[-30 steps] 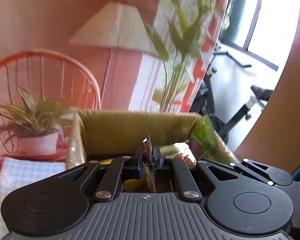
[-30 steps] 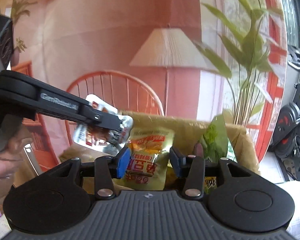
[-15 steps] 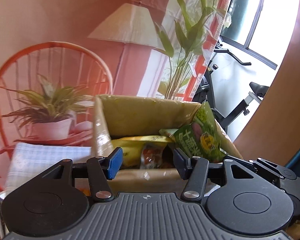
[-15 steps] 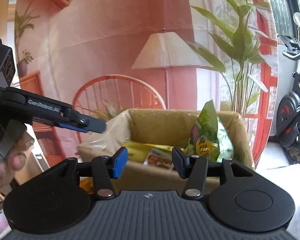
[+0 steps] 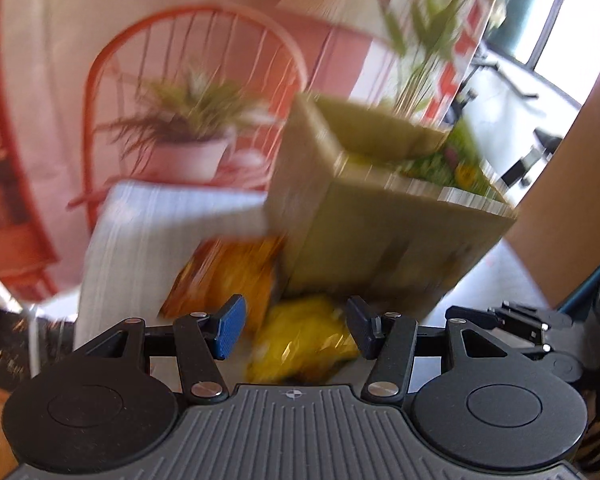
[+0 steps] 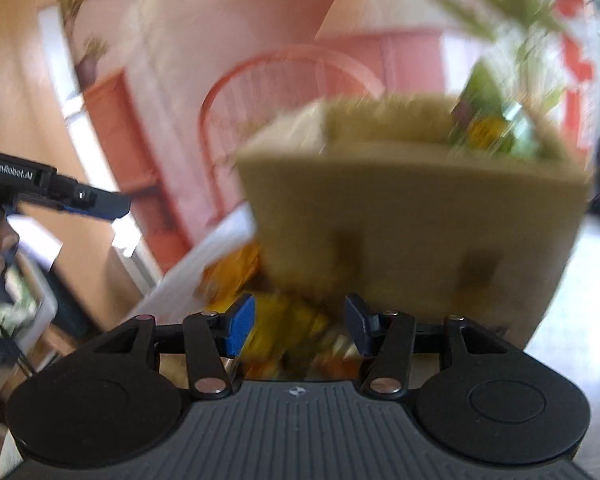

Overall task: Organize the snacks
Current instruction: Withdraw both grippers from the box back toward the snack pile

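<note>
Both views have dropped from the box's opening to its foot, and the left jaws have parted, the packet gone from them. The cardboard box point(image 5: 380, 216), upper centre, collects snacks; a green bag point(image 5: 456, 164) pokes out. A yellow packet point(image 5: 300, 344) waits on the table point(image 5: 140, 240), framed by the left hand-held gripper point(image 5: 296, 326), half open, empty. Right hand-held gripper point(image 6: 300, 324) likewise released, nothing gripped

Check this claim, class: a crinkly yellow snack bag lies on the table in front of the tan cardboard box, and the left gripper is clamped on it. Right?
Not quite. The crinkly yellow snack bag does lie before the tan cardboard box, but the left gripper is open, pads apart. The left wrist view shows it.
</note>
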Motion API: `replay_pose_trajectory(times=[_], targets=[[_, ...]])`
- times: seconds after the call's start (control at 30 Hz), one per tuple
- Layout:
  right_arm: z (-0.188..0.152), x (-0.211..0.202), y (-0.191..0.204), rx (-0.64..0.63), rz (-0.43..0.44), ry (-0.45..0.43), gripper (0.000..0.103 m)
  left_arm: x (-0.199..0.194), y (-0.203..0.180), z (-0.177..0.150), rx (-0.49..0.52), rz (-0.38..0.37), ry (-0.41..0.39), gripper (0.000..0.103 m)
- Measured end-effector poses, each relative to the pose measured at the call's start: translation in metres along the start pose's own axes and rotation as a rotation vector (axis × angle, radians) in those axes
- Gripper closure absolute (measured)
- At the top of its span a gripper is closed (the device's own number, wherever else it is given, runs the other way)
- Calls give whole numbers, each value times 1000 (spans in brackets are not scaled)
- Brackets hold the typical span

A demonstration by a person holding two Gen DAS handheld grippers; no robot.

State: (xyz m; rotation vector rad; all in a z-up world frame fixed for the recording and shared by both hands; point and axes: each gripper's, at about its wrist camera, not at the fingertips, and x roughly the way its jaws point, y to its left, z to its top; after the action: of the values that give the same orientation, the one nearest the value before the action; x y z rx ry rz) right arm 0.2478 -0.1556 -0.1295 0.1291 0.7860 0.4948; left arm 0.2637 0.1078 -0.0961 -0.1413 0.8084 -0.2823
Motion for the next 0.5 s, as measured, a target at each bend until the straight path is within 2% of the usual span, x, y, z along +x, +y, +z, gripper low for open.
replay_pose_trajectory(times=[0.17,0.27,0.43,0.5], targets=[[-39,41,29,-99,85,163,50,22,28,-50,-74,60,101,42],[-56,61,43,-150,120,243,50,30,37,-70,-111,73,133,39],[-71,78,54,-211,130,316,50,34,42,-91,-165,55,160,33],[-73,81,56,-227,129,328,46,34,39,-100,-188,43,169,31]])
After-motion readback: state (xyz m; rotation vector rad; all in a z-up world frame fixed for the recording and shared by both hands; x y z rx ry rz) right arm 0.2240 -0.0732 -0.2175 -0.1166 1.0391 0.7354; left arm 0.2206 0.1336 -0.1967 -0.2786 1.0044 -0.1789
